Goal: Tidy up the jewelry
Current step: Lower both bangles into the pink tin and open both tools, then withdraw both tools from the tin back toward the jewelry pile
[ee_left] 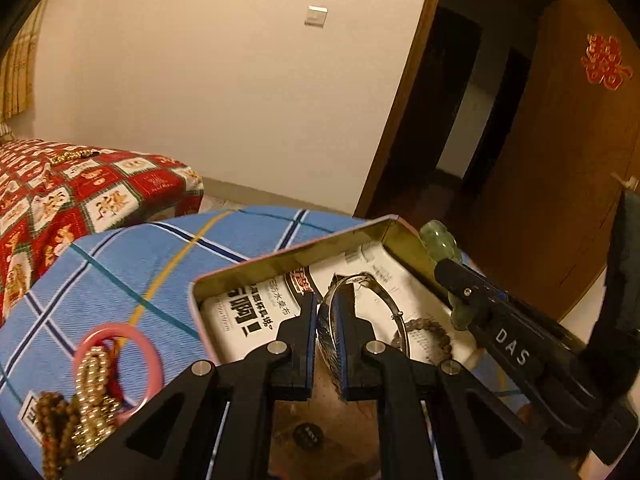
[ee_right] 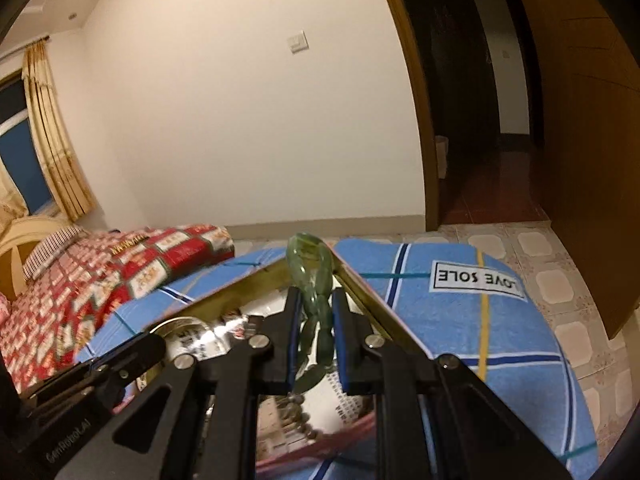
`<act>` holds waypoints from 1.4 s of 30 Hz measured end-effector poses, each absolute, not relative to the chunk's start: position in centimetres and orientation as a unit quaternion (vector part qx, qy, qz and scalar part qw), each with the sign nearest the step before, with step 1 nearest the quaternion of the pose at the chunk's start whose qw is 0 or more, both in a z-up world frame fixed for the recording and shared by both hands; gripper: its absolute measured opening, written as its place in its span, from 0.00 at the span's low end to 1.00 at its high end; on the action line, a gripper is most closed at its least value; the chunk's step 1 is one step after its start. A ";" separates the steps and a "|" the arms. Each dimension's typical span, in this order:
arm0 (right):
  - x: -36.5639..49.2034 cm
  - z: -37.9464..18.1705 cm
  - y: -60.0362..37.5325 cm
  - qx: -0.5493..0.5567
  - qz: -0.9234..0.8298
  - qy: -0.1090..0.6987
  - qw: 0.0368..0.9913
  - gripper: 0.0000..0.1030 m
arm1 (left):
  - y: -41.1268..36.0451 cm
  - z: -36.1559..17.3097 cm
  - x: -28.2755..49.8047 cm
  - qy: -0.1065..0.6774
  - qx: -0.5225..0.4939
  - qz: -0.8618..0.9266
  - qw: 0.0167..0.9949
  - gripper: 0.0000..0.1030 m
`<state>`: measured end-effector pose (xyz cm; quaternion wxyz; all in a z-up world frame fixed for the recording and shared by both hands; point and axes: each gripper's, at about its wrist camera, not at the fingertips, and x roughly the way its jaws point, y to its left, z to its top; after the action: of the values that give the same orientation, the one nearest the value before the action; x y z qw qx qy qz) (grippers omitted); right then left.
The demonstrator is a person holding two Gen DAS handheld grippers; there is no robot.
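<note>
At about eight o'clock in the left wrist view, a pink bangle [ee_left: 120, 364] is lying on the blue plaid cloth [ee_left: 132, 264], with gold bead strands [ee_left: 90, 392] piled across its lower left and brown beads [ee_left: 52, 424] just beside them. Toward the centre, the open tin box [ee_left: 288, 258] is sitting on the cloth, its floor lined with a printed paper [ee_left: 248, 312]. The left gripper [ee_left: 325, 312] is reaching over the tin's near edge, its jaws nearly closed and pinching a silver bangle [ee_left: 360, 300] that is standing on edge between the pads. At four o'clock of that bangle, a dark bead bracelet [ee_left: 424, 334] is resting inside the tin. Further right, at about three o'clock, the right gripper [ee_left: 448, 268] is hanging over the tin's right wall, its jaws narrowed around a green jade bracelet [ee_left: 438, 242].

In the right wrist view, the right gripper [ee_right: 314, 312] is holding the green jade bracelet [ee_right: 310, 264] over the far corner of the tin box [ee_right: 360, 280], the beads sticking out beyond the fingertips toward twelve o'clock. At nine o'clock, the left gripper [ee_right: 132, 354] is showing only as a blurred black body.
</note>
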<state>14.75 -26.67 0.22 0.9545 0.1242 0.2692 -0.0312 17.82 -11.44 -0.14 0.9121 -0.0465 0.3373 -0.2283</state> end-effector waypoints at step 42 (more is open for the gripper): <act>15.1 0.2 -27.1 0.112 -0.028 0.276 0.954 0.59 | -9.7 -0.1 16.8 0.284 -0.026 -0.099 0.953 0.59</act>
<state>15.13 -27.10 0.15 0.9541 0.1115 0.2764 -0.0283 16.77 -9.73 -0.14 0.9535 -0.0258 0.2836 -0.0990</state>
